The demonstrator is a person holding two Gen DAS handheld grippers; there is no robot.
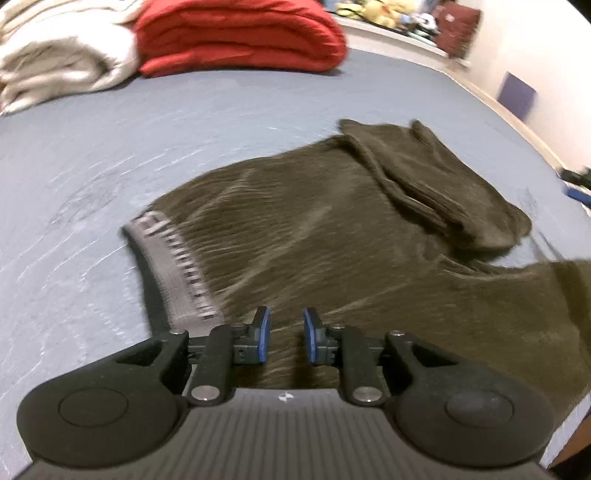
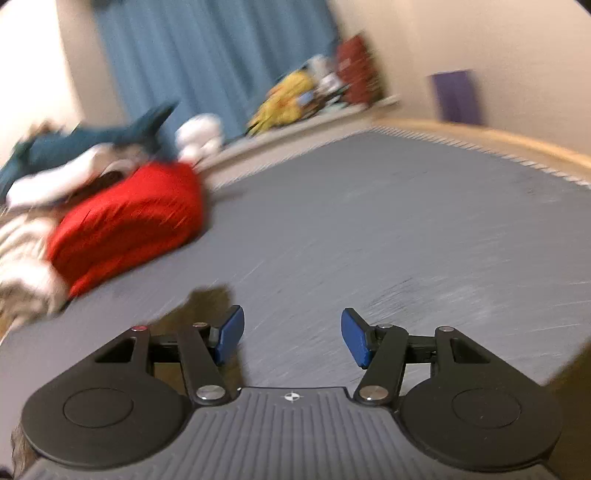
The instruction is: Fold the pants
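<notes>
Dark olive-brown pants (image 1: pixel 332 236) lie spread on the grey-blue bed sheet (image 1: pixel 92 166), with the grey waistband (image 1: pixel 173 266) at the left and a leg end folded back at the far right (image 1: pixel 424 184). My left gripper (image 1: pixel 286 338) hovers over the near edge of the pants, jaws a little apart and empty. My right gripper (image 2: pixel 291 334) is open wide and empty over the bare sheet (image 2: pixel 369 229). A corner of the pants (image 2: pixel 207 299) shows just left of its left finger. The right wrist view is motion-blurred.
A folded red blanket (image 1: pixel 236 33) and a cream blanket (image 1: pixel 55 62) lie at the far side of the bed. Plush toys (image 2: pixel 110 144) and clutter sit by the blue curtain (image 2: pixel 207 55). The wooden bed edge (image 2: pixel 498 136) runs along the right.
</notes>
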